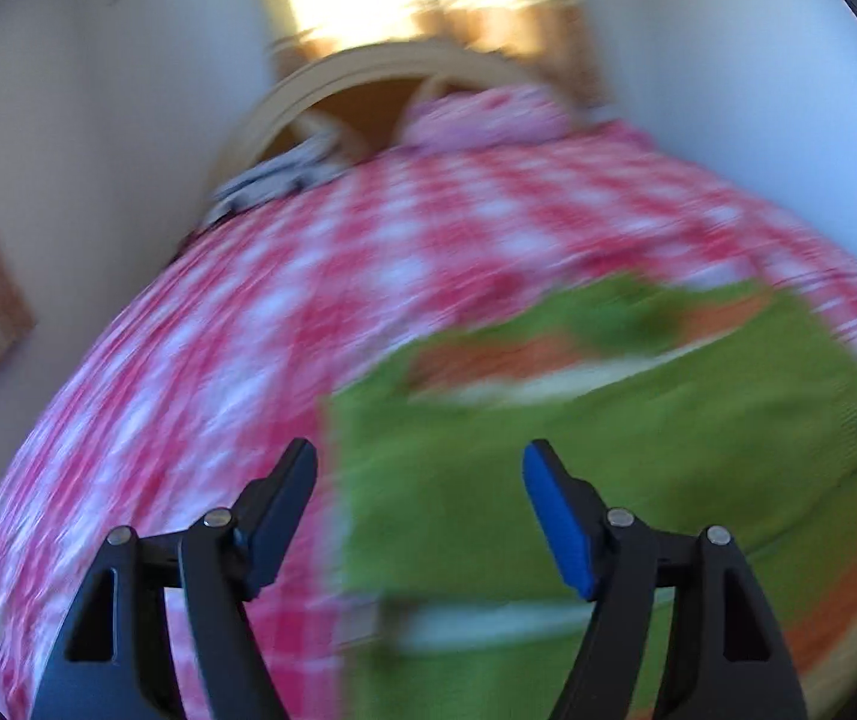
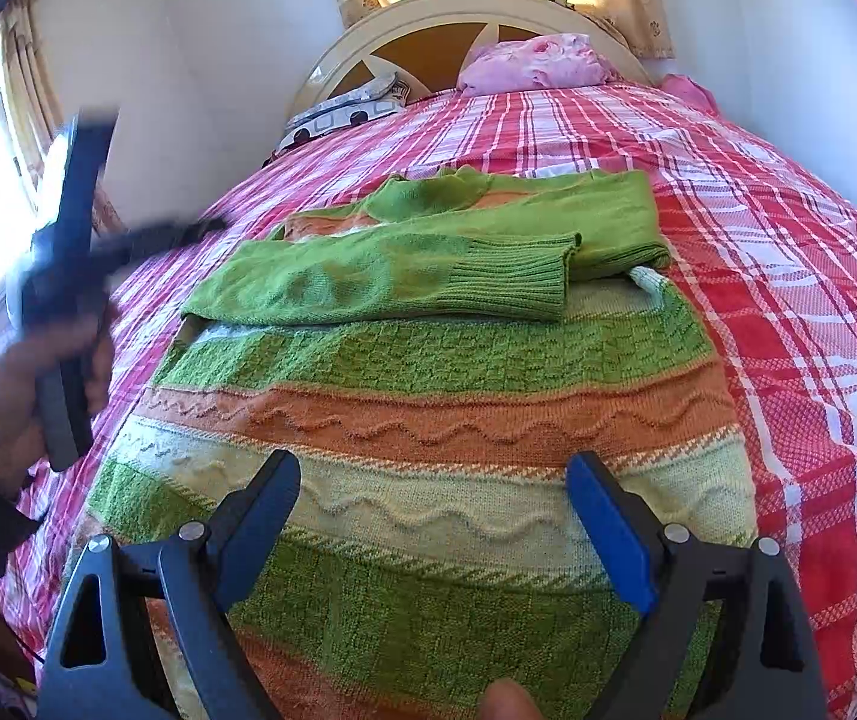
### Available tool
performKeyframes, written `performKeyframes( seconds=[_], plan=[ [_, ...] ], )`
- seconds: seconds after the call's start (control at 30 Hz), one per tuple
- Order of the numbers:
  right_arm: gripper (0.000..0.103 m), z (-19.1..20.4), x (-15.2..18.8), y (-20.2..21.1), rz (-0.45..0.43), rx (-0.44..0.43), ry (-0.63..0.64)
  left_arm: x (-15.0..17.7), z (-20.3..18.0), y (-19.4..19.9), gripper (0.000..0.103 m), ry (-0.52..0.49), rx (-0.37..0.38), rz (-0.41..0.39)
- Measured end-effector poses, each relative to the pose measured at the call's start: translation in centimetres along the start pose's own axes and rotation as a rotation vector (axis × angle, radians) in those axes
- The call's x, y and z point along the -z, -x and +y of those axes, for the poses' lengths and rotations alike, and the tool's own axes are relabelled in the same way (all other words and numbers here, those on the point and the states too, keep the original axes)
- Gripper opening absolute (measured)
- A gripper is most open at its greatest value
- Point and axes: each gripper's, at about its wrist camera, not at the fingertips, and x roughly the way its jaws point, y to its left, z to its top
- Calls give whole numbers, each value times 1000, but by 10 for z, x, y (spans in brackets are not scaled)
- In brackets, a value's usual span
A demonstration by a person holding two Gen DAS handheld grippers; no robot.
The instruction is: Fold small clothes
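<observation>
Sweater (image 2: 428,360) (sleeves folded in) lies under the open, empty right hand-held gripper (image 2: 434,516).

Lots of open bed cover (image 2: 788,312) off to the right of the right tongs (image 2: 434,516) — flat red and white checks with nothing on it. Straight ahead of those tongs, the striped sweater (image 2: 428,414), with folded green sleeves (image 2: 404,276) making a low bump farther on. Way beyond, a pink pillow (image 2: 536,66) and a grey patterned cloth (image 2: 344,111) up against the headboard (image 2: 464,6). To the left, the hand (image 2: 26,396) with the left tongs (image 1: 419,516) — in the way there. More bare cover left of those tongs, then a white wall (image 1: 116,138).
</observation>
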Motion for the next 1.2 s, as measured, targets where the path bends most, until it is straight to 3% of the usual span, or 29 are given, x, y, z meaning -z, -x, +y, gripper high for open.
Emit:
performKeyframes(
  seconds=[0.17, 0.3, 0.37, 0.53, 0.57, 0.6, 0.7, 0.83, 1.0, 1.03, 1.13, 1.2],
  plan=[
    [91, -18, -25, 13, -10, -1, -76, 32, 67, -37, 75, 195, 24, 118],
    [74, -28, -62, 7, 25, 15, -117, 47, 69, -57, 75, 276, 68, 184],
    [68, -31, -80, -6, 51, 36, -122, 47, 66, -54, 76, 276, 75, 172],
    [64, -43, -98, -62, 174, 48, -194, 55, 76, -53, 79, 323, 119, 174],
    [52, -47, -98, -70, 194, 47, -217, 56, 76, -53, 81, 328, 125, 176],
    [34, -49, -97, -79, 215, 52, -234, 55, 77, -55, 83, 331, 127, 177],
    [9, -37, -95, -78, 193, 77, -182, 54, 76, -57, 85, 318, 109, 185],
    [8, -14, -109, -52, 106, 166, -49, 54, 72, -57, 88, 296, 81, 190],
    [7, -14, -133, -35, 35, 313, 22, 53, 69, -60, 96, 277, 90, 206],
    [8, -19, -134, -42, 53, 339, 29, 53, 68, -60, 96, 268, 86, 207],
    [10, -32, -127, -72, 178, 299, 24, 53, 66, -60, 96, 257, 82, 206],
    [24, -39, -117, -84, 237, 323, 34, 53, 69, -56, 96, 271, 93, 191]
  ],
)
